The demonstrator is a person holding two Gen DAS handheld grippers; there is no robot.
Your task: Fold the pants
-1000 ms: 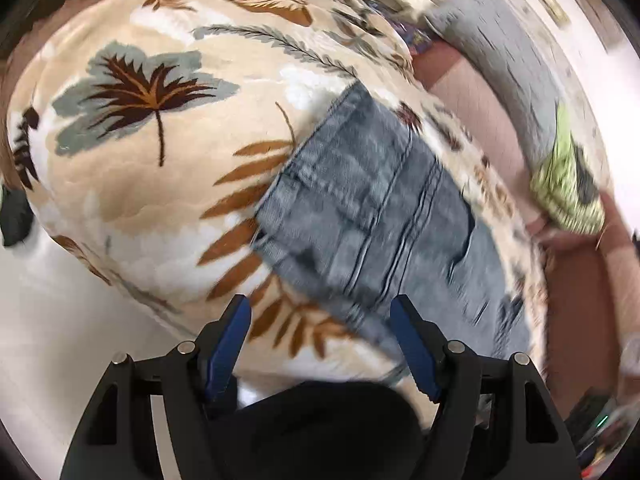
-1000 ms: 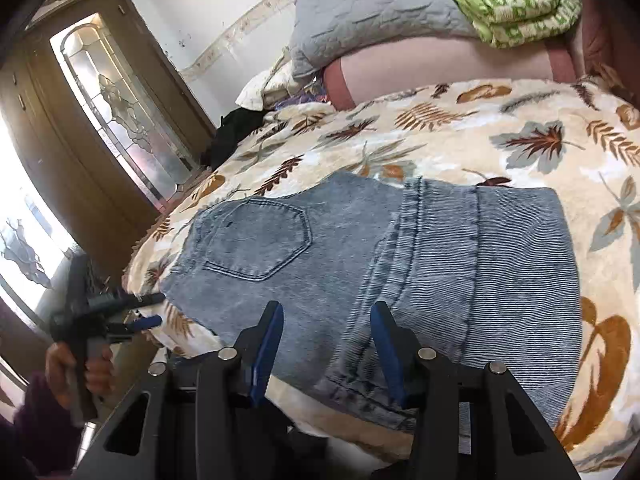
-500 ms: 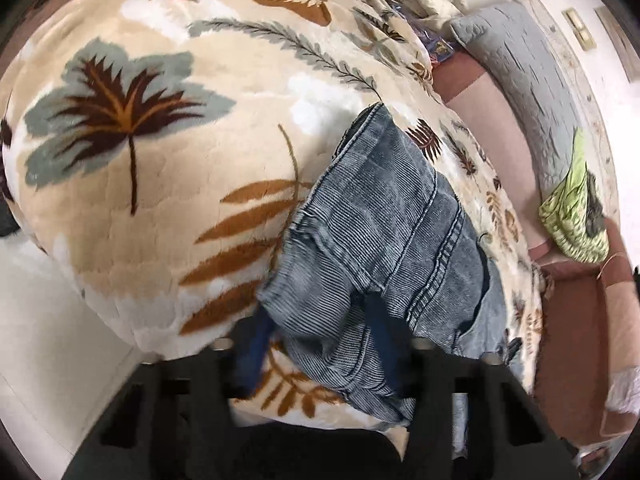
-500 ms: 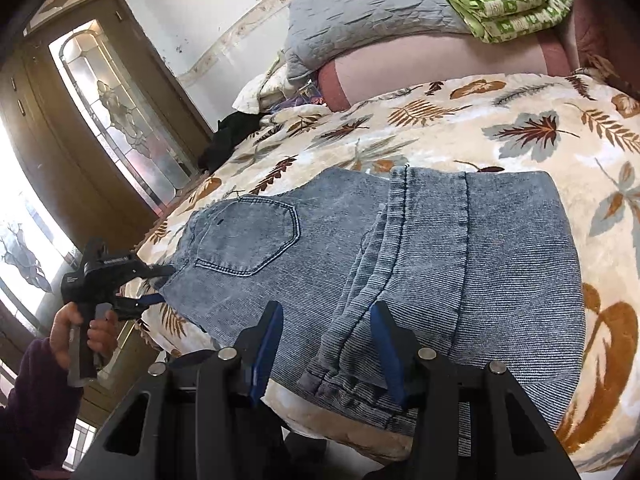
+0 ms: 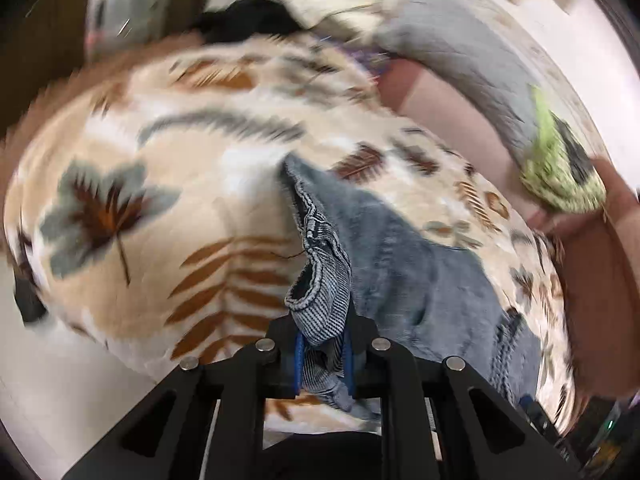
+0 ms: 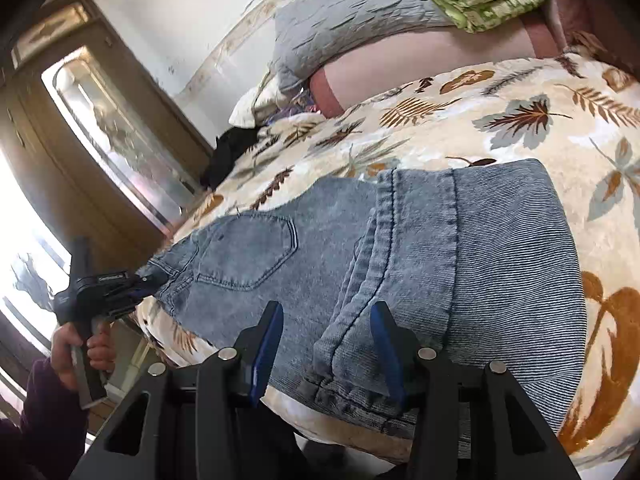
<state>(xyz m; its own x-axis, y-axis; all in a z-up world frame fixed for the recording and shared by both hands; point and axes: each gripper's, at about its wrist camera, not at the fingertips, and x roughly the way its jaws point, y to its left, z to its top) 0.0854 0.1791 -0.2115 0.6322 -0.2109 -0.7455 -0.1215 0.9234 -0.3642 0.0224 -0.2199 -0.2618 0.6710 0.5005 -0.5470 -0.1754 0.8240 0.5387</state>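
Daylight glares from the window (image 6: 24, 216); left view motion-blurred, edges warped.

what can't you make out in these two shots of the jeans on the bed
- Left wrist view: motion blur smears the blanket and the black item at the bed's far end.
- Left wrist view: the left gripper, shut on the jeans, hides the denim between its pads.
- Right wrist view: the right gripper covers the jeans' near hem.

Leaf-print bedspread (image 6: 500, 128) carries folded jeans (image 6: 480, 248), grey pillow (image 6: 352, 20), perhaps black clothing (image 6: 228, 152).
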